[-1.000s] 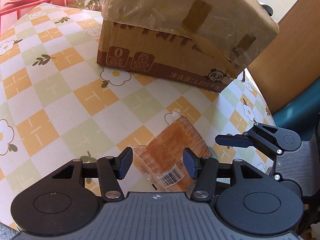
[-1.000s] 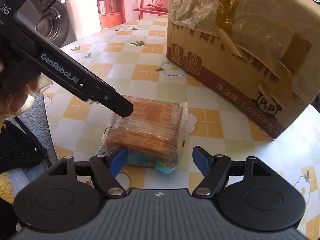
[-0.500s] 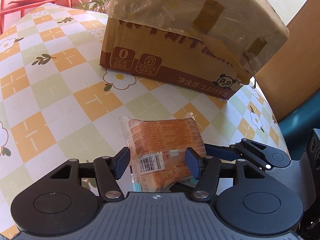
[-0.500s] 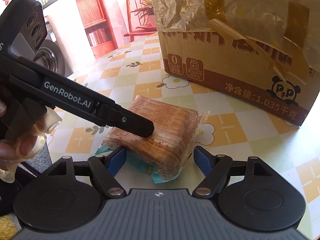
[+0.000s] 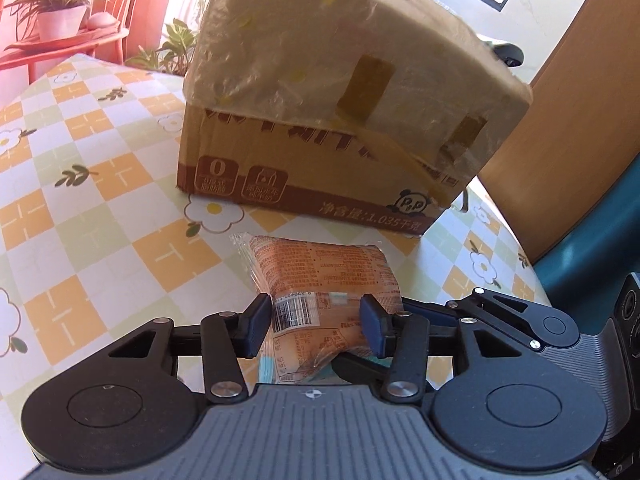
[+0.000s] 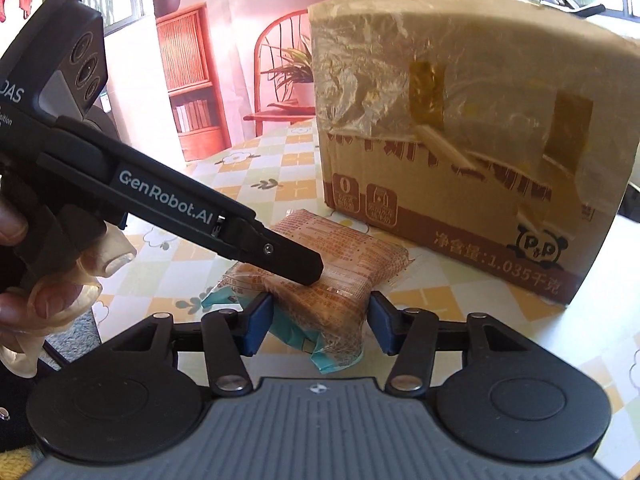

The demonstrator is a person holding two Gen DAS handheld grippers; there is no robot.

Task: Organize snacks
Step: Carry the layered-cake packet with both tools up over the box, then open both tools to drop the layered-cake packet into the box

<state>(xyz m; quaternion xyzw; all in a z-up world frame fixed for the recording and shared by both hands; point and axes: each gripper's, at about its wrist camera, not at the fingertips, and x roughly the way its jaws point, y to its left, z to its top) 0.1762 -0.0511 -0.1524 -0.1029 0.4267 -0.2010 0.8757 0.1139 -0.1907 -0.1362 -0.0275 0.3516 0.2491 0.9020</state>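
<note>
Snack packet (image 5: 326, 280), orange wrapper with small print and a barcode, sits at the near edge of the table (image 5: 100, 216), just in front of a big cardboard box (image 5: 320, 128). Box is upright on the checked cloth, its top half wrapped in wrinkled clear film with brown tape patches. Packet and box look close but apart, with a strip of cloth showing between them. Both tongs work the same packet from different sides. Left gripper (image 5: 314, 326): jaws closing, the barcode end of the packet between them, both blue pads right up against the wrapper; wrapper crinkles there, so it reads as a pinch. Right gripper (image 6: 318, 322): jaws closing too, teal-tipped end of the packet between them, left pad touching the wrapper, right pad at its edge with contact hard to call. In the right wrist view the left tool's black finger lies across the top of the packet. A hand (image 6: 48, 280) in a clear glove grips that tool's handle. Potted plants and a red chair stand behind the table.
</note>
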